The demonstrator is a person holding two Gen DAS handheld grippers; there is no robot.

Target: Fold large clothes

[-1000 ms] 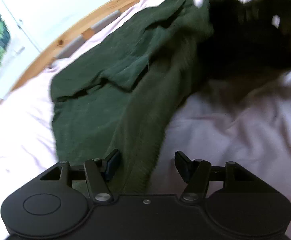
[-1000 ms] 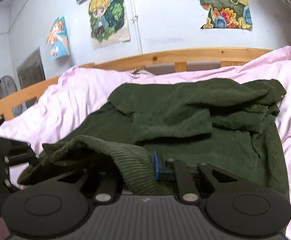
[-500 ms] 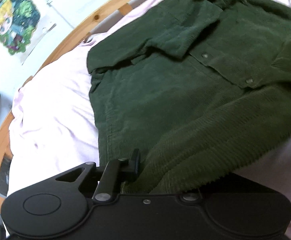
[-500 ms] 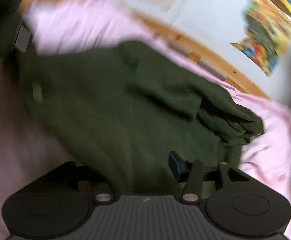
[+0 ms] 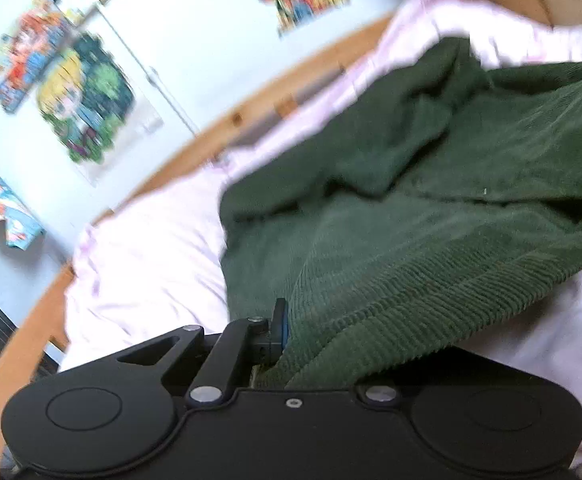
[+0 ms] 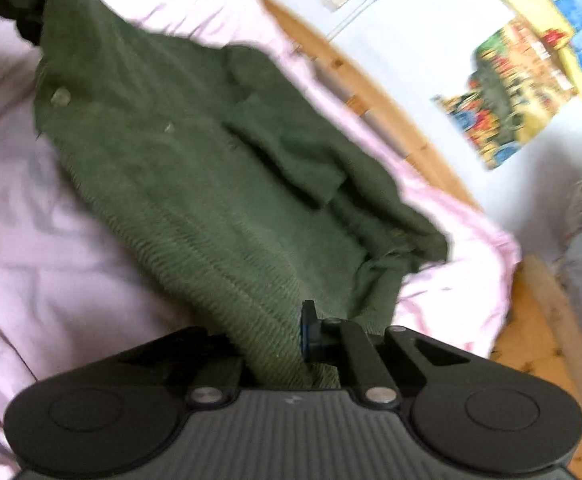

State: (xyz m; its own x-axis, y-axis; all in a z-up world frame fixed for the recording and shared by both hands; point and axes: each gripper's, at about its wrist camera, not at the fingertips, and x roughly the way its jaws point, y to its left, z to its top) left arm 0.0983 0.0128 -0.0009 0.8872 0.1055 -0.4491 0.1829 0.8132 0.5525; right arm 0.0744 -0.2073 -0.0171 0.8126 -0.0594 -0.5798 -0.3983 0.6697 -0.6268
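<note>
Both grippers are matte black with silver screws, round side discs and blue-padded jaws.

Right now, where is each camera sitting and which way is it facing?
Left wrist: rides the left gripper, facing along the green corduroy jacket toward the wooden bed rail and postered wall; its fingers clamp the hem.
Right wrist: rides the right gripper, facing along the jacket toward the rail; its fingers clamp the hem.
Shared: jacket, pink sheet, rail.

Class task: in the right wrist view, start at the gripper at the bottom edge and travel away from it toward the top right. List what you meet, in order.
Right gripper → green jacket → pink sheet → wooden bed rail → wall poster.
</note>
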